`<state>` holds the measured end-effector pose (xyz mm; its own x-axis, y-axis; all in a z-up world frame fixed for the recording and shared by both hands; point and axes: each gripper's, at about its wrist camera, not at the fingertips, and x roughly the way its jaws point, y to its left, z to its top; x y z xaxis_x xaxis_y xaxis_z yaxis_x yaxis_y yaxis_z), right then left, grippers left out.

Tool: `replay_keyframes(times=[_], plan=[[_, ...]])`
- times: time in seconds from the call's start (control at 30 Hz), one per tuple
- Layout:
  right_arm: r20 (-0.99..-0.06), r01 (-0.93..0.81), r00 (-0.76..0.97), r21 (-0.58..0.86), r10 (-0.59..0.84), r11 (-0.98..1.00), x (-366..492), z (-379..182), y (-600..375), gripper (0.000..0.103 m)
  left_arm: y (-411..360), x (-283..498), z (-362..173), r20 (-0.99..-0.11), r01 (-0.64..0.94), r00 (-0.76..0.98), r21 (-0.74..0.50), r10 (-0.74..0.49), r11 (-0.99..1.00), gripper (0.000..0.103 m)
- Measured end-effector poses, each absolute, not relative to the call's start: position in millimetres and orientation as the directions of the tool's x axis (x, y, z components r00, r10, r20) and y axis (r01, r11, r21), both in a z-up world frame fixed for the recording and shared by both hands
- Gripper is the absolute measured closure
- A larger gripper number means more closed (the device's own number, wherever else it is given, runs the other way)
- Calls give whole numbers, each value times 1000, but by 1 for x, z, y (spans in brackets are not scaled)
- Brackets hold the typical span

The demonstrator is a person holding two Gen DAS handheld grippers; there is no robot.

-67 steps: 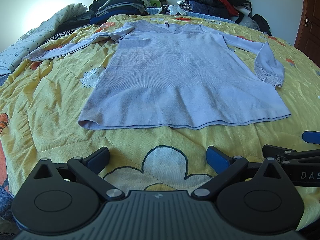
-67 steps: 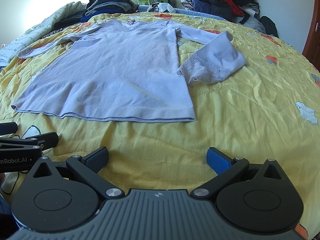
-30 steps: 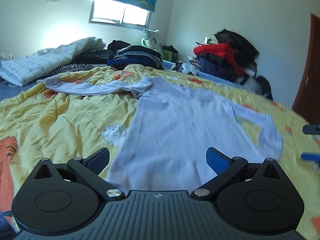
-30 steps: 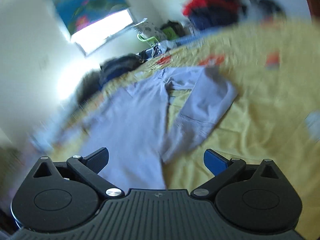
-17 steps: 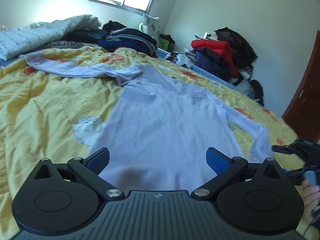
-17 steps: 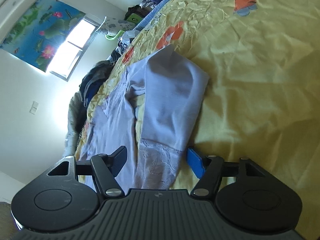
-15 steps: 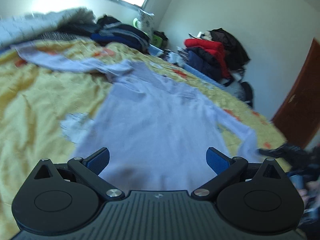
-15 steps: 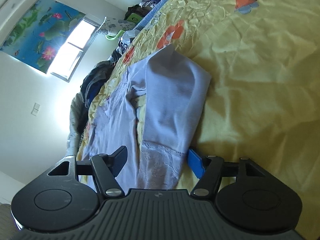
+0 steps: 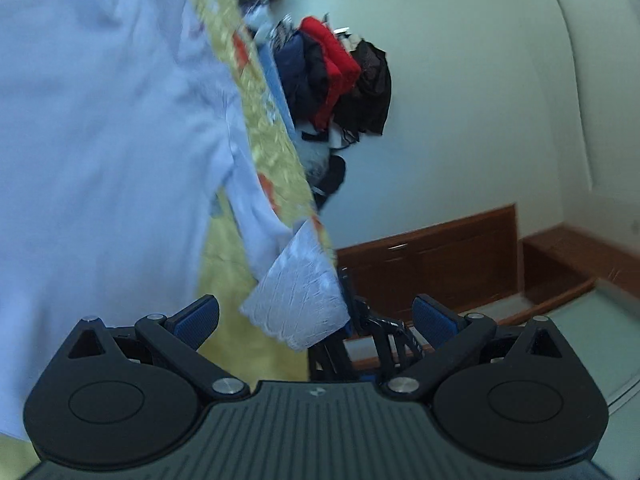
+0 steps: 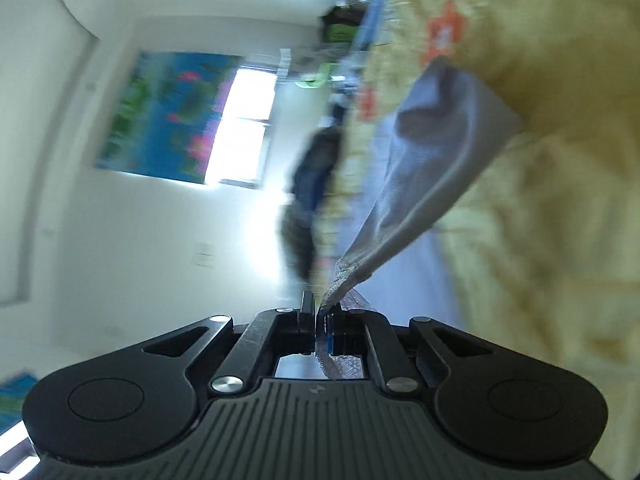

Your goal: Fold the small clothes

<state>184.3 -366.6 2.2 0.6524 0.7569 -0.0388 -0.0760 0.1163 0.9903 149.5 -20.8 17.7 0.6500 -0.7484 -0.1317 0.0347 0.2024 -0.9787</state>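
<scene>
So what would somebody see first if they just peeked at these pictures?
Probably the big pale purple top spread over the yellow quilt, filling the left of the left view. Next, its lacy sleeve cuff, pinched in the right gripper, whose fingers have just been closing on it, low in the middle of both views. Then the red and dark clothes heap against the wall.

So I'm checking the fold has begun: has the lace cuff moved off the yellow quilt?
Yes. The lace cuff, flat earlier, now rises off the yellow quilt, clamped in the right hand-held gripper.
</scene>
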Motion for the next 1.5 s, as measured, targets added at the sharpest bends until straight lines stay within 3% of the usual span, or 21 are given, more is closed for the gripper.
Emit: replay_keyframes(times=[0.17,0.37,0.53,0.57,0.6,0.63,0.7,0.83,0.93,1.0,1.17,1.2,1.27,1.33,1.37,1.4,1.5], plan=[[139,-106,633,990,762,-92,187,9,-370,93,-43,173,-2,-96,-100,662,-994,-743,40,0],[148,-89,632,989,760,-118,187,-4,-374,92,-60,188,0,-55,-77,658,-997,-751,5,0],[208,-78,624,976,753,-206,182,-15,-370,92,-64,189,-16,-51,-149,652,-987,-756,-62,0],[227,-79,620,970,751,-228,181,-16,-369,92,-65,191,-21,-41,-164,653,-983,-756,-88,4],[242,-81,616,966,750,-246,180,-17,-369,92,-67,194,-23,-30,-172,651,-979,-759,-109,18],[249,-81,613,964,749,-254,180,-19,-368,91,-68,196,-26,-13,-171,648,-977,-762,-129,24],[234,-72,631,967,739,-245,177,-21,-369,91,-68,198,-26,9,-157,643,-977,-765,-143,53],[218,-50,650,968,728,-245,174,-29,-375,91,-64,195,-23,-9,-153,649,-981,-761,-119,57],[213,-46,647,969,732,-241,172,-31,-374,91,-63,196,-23,9,-133,646,-983,-763,-124,72],[203,-38,650,971,733,-235,172,-32,-371,89,-62,198,-19,22,-100,638,-989,-770,-112,96],[203,-13,665,965,719,-261,169,-37,-372,89,-54,191,-16,15,-82,636,-993,-772,-87,100],[198,-9,670,966,715,-259,168,-38,-373,86,-53,192,-15,9,-81,628,-994,-778,-77,102],[190,-2,677,966,711,-257,166,-41,-376,69,-47,193,-11,-27,-62,613,-998,-790,-14,102],[155,13,675,975,721,-222,163,-41,-378,39,-40,197,-6,-85,-51,607,-996,-790,68,102],[129,22,666,981,735,-192,163,-41,-378,31,-37,199,-6,-125,-56,600,-992,-790,114,102],[104,27,661,986,743,-162,162,-41,-378,27,-36,202,-8,-164,-66,589,-986,-791,155,102],[44,68,656,991,753,-118,160,-49,-377,27,-36,209,-14,-233,-105,557,-972,-797,211,102]])
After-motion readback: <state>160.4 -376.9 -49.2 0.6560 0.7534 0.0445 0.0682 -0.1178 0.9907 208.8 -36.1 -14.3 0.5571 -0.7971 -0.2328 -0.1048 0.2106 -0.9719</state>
